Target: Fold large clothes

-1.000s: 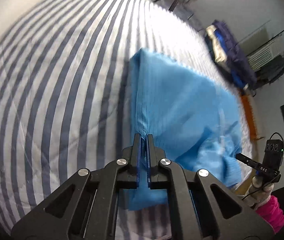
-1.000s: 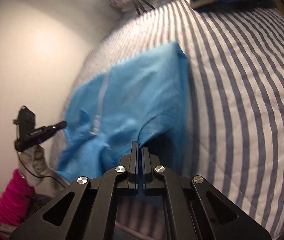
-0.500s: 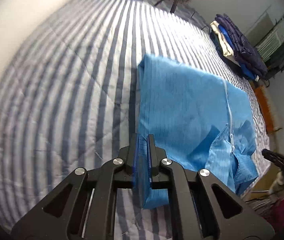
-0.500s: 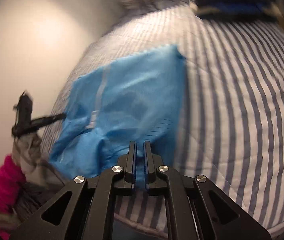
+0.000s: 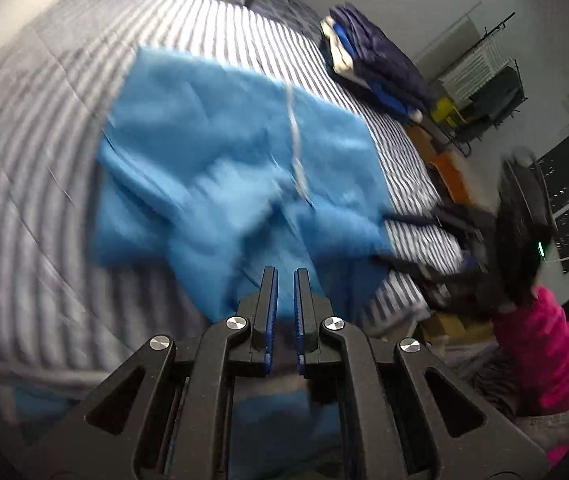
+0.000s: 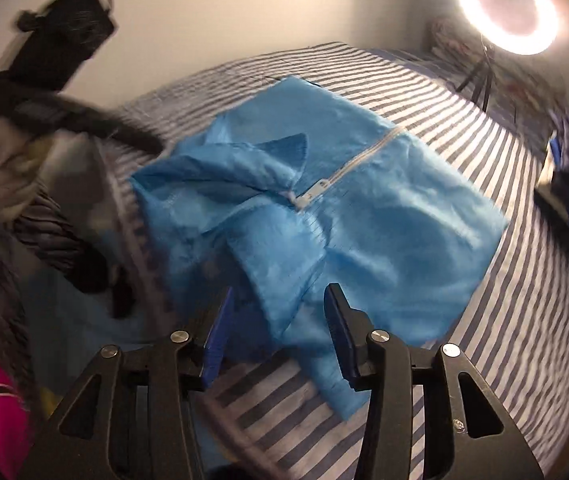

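A bright blue garment (image 5: 224,152) with a white zipper (image 6: 348,168) lies crumpled on the striped bed (image 5: 44,160). In the left wrist view my left gripper (image 5: 284,276) hovers at the garment's near edge, jaws almost together. Motion blur hides whether any fabric is pinched. From the right wrist view the left gripper (image 6: 152,145) ends beside the garment's left corner. My right gripper (image 6: 278,296) is opening above the garment (image 6: 364,220). A loose flap lies below its jaws and its pads press on nothing. It shows blurred, jaws apart, in the left wrist view (image 5: 380,237).
A pile of dark folded clothes (image 5: 376,68) sits at the bed's far right. A ring light (image 6: 506,8) on a stand shines behind the bed. A wire rack (image 5: 480,80) stands by the wall. The person's pink sleeve (image 5: 544,344) is at the right.
The right jaws went from shut on the blue cloth to wide apart, and the cloth dropped onto the bed. Both grippers swung along the near edge, and the right view rolled.
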Available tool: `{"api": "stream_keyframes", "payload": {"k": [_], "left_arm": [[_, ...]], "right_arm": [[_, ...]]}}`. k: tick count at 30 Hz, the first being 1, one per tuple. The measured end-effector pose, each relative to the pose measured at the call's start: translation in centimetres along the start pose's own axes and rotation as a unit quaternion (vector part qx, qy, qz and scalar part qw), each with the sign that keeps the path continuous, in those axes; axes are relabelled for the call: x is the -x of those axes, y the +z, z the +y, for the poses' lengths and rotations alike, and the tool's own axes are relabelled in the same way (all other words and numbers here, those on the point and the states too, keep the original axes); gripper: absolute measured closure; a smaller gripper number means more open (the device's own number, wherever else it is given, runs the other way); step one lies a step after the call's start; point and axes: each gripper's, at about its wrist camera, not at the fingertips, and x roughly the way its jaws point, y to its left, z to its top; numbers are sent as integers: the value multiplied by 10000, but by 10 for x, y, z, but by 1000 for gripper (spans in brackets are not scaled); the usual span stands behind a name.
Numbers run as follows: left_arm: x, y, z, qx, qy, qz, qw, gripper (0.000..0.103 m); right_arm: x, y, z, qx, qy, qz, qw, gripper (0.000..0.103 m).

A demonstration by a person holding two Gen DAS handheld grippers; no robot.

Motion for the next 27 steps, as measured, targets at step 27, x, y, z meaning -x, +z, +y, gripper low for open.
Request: {"api": "stream_keyframes", "payload": {"k": [27], "left_arm": [[-85,3,-45,294,-766,-185,9965,103]], "right_arm": [[-24,-28,-127,-3458,2379,-167,9075,98]]}}
